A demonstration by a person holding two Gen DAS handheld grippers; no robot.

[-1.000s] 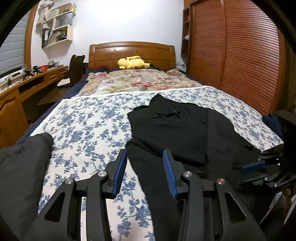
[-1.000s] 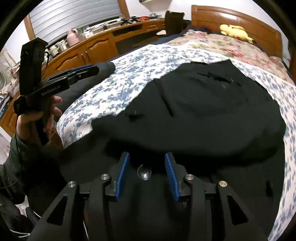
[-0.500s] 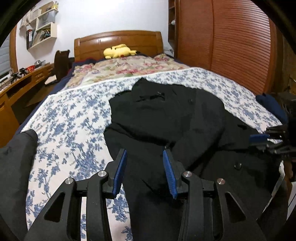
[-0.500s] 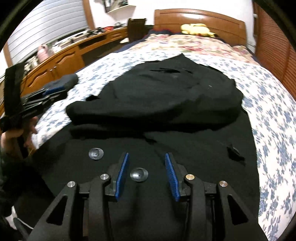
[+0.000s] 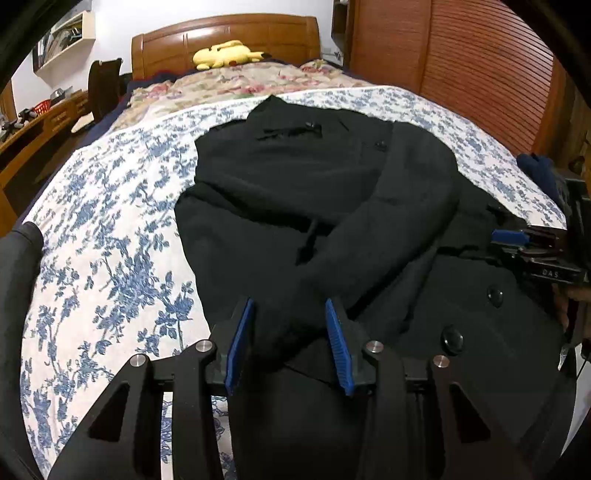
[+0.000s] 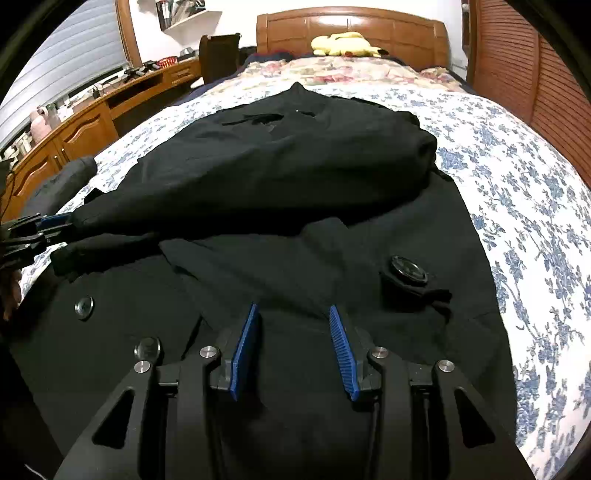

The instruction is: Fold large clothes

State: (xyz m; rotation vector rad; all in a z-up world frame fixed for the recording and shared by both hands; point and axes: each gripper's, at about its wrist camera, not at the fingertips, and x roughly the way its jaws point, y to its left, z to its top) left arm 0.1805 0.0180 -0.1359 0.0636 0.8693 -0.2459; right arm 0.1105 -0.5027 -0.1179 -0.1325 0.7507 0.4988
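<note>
Lying spread along the middle of the bed, the large black woollen coat (image 5: 306, 192) has its collar toward the headboard end and its hem over the foot edge, where both tools are. Its two sleeves are folded across the front, one sleeve (image 5: 373, 254) running slantwise from the far right shoulder down toward the near left, its cuff end lying between the blue pads of the left tool (image 5: 289, 338). That tool's jaws stand apart; whether the pads touch the cloth cannot be told. In the right wrist view the folded sleeve (image 6: 258, 184) lies as a thick band across the coat, and several round dark buttons (image 6: 408, 274) show on the lower front panel. The right tool (image 6: 293, 341) hangs over that lower panel near the foot edge, released, with only flat cloth showing in the gap between its pads. Each tool shows in the other's view, at the coat's side edges. Under the coat is a white bedspread with blue flowers (image 5: 107, 236), reaching both side edges of the bed. Beyond it, toward the head, lies a quilt with pink and red flowers (image 6: 347, 72), and a yellow plush toy (image 5: 225, 53) rests against the brown wooden headboard (image 6: 351, 27). A dark grey garment (image 5: 18, 280) sits at the near left corner of the bed. A wooden slatted wardrobe (image 5: 458, 62) stands along the bed's right side.
</note>
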